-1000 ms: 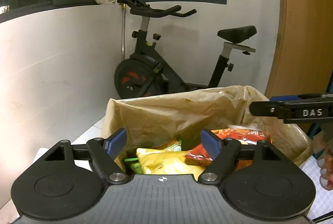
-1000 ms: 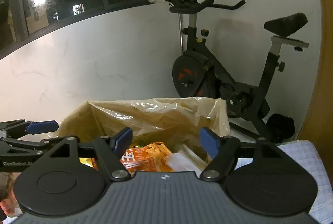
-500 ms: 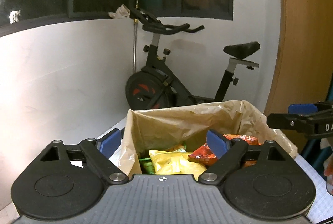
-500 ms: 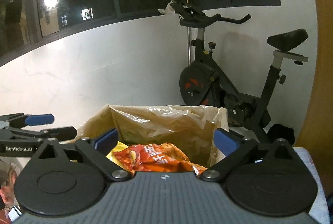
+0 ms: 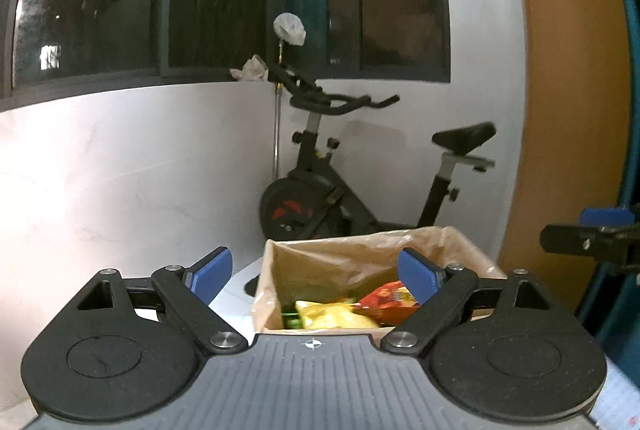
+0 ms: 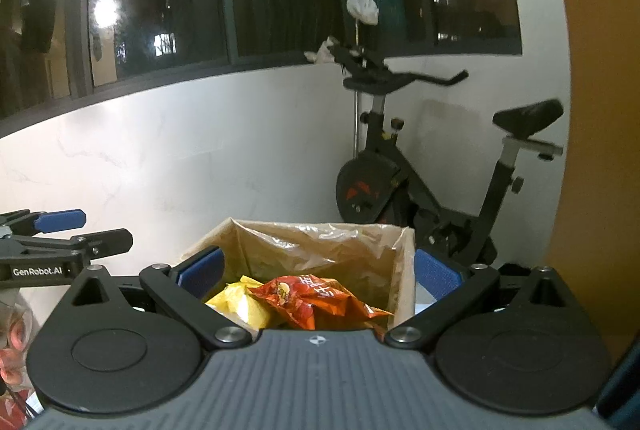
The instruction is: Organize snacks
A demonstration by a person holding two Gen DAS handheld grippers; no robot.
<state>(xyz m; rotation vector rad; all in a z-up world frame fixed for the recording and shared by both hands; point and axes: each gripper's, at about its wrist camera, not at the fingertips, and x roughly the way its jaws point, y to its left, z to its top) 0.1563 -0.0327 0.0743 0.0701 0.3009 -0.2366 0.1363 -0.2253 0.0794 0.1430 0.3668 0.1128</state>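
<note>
Hovering wide open and empty, the right gripper [image 6: 318,272] frames the lined box [image 6: 404,270] at lower centre, red snack bag [image 6: 312,300] lying crosswise dead ahead.

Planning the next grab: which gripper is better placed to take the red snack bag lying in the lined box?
Probably the right gripper: it is open, and the red snack bag lies centred between its fingers. From the left gripper, also open, that bag sits off by its right finger, with the yellow bag nearer its centre.
</note>
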